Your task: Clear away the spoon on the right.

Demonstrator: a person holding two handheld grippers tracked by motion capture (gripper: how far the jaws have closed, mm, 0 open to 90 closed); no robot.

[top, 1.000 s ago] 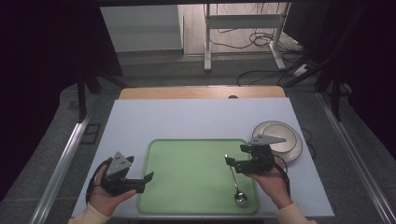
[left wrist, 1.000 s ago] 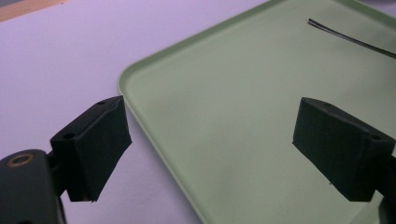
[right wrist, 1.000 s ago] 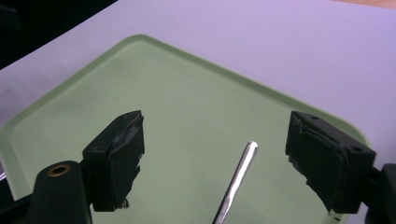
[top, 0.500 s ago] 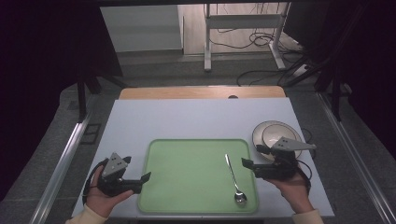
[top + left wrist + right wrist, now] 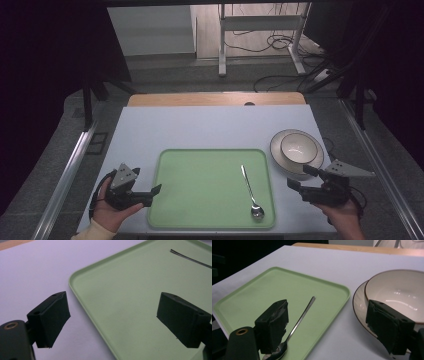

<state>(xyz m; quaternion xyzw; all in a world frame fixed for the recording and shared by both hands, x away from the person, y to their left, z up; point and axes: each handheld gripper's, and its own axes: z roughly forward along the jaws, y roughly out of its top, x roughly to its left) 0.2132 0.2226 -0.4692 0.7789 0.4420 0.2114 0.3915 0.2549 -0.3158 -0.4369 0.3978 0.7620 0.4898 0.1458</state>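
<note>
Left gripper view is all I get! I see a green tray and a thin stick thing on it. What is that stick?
Observer: It's the handle of a spoon; its round end lies near the tray's front edge.
Operator: Is there any dish to go with it?
Observer: Yes, a bowl sits on a plate right of the tray.
Operator: Is the other gripper holding something?
Observer: No, the right gripper is open, holding nothing, near the plate.
</note>
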